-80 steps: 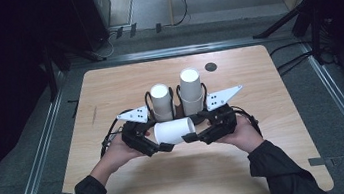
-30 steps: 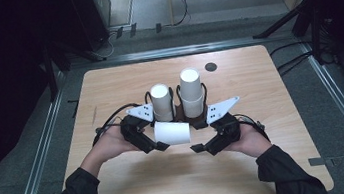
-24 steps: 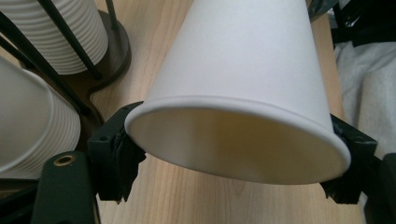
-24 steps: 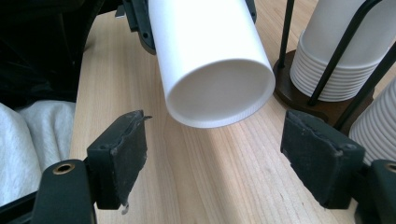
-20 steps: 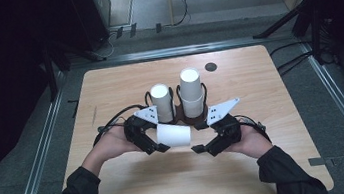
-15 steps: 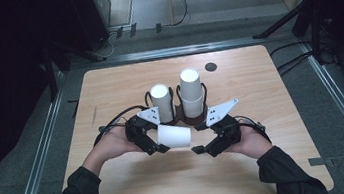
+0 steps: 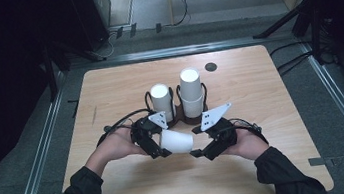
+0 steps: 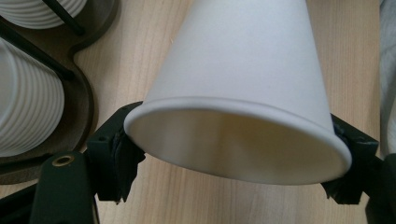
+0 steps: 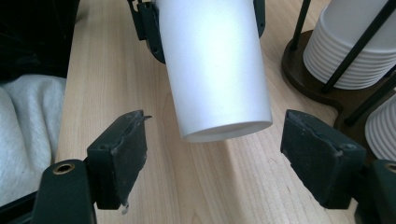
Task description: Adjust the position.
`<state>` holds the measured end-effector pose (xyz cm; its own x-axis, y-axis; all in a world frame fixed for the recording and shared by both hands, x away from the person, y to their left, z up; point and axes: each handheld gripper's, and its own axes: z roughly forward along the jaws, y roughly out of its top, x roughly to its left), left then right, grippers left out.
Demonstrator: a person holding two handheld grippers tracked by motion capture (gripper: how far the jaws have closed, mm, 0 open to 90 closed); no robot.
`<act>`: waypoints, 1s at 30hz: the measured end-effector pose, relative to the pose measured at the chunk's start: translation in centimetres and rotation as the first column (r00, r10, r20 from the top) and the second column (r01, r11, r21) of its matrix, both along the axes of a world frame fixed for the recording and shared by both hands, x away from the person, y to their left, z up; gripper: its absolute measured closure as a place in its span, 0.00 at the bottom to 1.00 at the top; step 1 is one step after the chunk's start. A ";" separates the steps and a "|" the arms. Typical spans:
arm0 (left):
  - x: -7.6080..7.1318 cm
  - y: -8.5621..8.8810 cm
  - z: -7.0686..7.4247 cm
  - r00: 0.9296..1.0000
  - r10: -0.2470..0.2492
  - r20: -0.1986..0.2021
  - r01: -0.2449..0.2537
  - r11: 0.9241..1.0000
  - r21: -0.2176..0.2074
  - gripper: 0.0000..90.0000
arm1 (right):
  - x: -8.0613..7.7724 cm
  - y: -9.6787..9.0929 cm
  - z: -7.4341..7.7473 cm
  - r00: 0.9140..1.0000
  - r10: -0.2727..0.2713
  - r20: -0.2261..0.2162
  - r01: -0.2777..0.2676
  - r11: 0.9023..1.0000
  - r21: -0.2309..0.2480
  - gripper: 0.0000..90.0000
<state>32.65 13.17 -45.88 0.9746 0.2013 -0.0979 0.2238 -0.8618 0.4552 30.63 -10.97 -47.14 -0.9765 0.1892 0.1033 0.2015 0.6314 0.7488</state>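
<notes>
The left hand-held gripper point(image 7: 159, 146) is clamped on the rim end of a white paper cup point(image 7: 176, 141), which lies sideways just above the table point(image 7: 270, 89). The right hand-held gripper point(image 7: 202, 149) has its jaws spread wide on either side of the cup's base, not touching it. Behind them, a dark holder point(image 7: 181, 118) carries two stacks of ribbed cups point(image 7: 191, 92).

Paper cup point(image 8: 243, 88) white, matt, smooth; stacked cups point(image 9: 348, 51) ribbed at rims. Table point(image 7: 270, 94) pale wood, visible grain; holder base point(image 9: 299, 70) dark, smooth. Jaw pads black, rough rubbery.
</notes>
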 end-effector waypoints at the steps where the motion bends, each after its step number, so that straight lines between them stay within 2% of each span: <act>1: -0.1 -0.1 0.0 1.000 -0.003 -0.003 0.003 1.000 0.004 0.23 | 0.0 0.1 -0.1 1.000 0.002 -0.003 -0.002 1.000 -0.003 0.25; 10: -0.5 -0.9 -0.3 1.000 -0.029 -0.001 0.029 0.999 0.035 0.23 | -0.1 1.0 -0.6 1.000 0.026 0.005 -0.026 0.999 -0.035 0.25; 11: -0.6 -1.0 -0.3 0.999 -0.032 -0.017 0.033 0.999 0.037 0.22 | -0.1 1.1 -0.6 1.000 0.027 0.006 -0.027 0.999 -0.036 0.25; 14: -0.8 -1.1 -0.4 0.999 -0.043 -0.025 0.044 0.999 0.030 0.22 | 0.0 1.5 -0.7 0.999 0.039 0.003 -0.039 0.999 -0.036 0.25; 23: -1.2 -1.1 -0.7 1.000 -0.012 -0.013 0.012 0.999 0.050 0.22 | 0.0 2.7 -1.0 0.997 0.077 -0.015 -0.078 0.996 -0.053 0.25; 30: -1.7 -0.9 -0.8 1.000 -0.001 -0.017 0.002 0.999 0.053 0.22 | 0.1 3.9 -1.4 0.993 0.117 -0.007 -0.117 0.990 -0.080 0.29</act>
<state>30.99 12.31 -46.67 0.9732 0.2053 -0.1034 0.2297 -0.8848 0.4055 30.68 -7.09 -48.56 -0.9921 0.0815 0.0950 0.1247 0.7085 0.6946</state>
